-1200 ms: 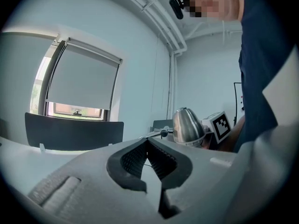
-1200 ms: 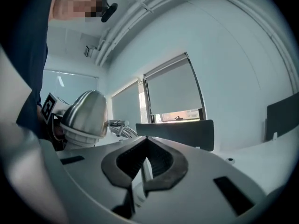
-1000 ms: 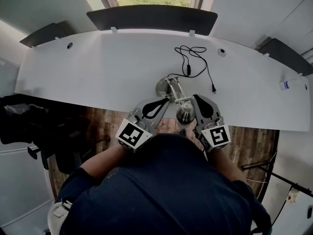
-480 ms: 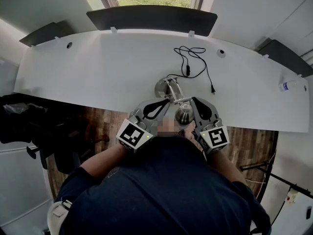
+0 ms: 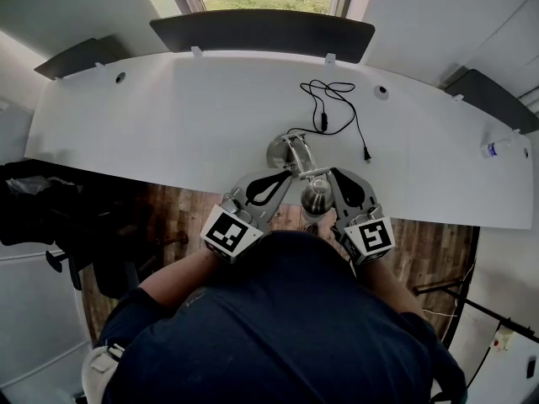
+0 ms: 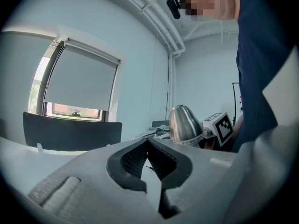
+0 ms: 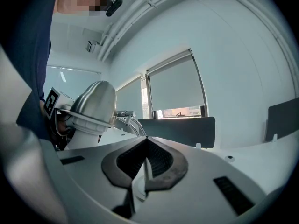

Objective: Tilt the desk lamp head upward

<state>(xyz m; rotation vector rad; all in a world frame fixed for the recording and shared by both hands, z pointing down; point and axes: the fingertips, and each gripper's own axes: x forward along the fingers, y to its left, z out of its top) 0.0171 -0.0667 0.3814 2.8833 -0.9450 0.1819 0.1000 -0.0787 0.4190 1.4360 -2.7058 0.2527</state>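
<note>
- While the left gripper (image 5: pixel 285 178) sits just left of the lamp, its jaws are pressed together on nothing.
- Between the two grippers, the lamp head (image 5: pixel 317 199) hangs over the near edge of the desk (image 5: pixel 168 116). From where I stand its shade seems to open downward, so I'd judge the tilt not yet done.
- The right gripper (image 5: pixel 337 178), just right of the head, is likewise closed and empty. Raising the head looks like the whole job left.
</note>
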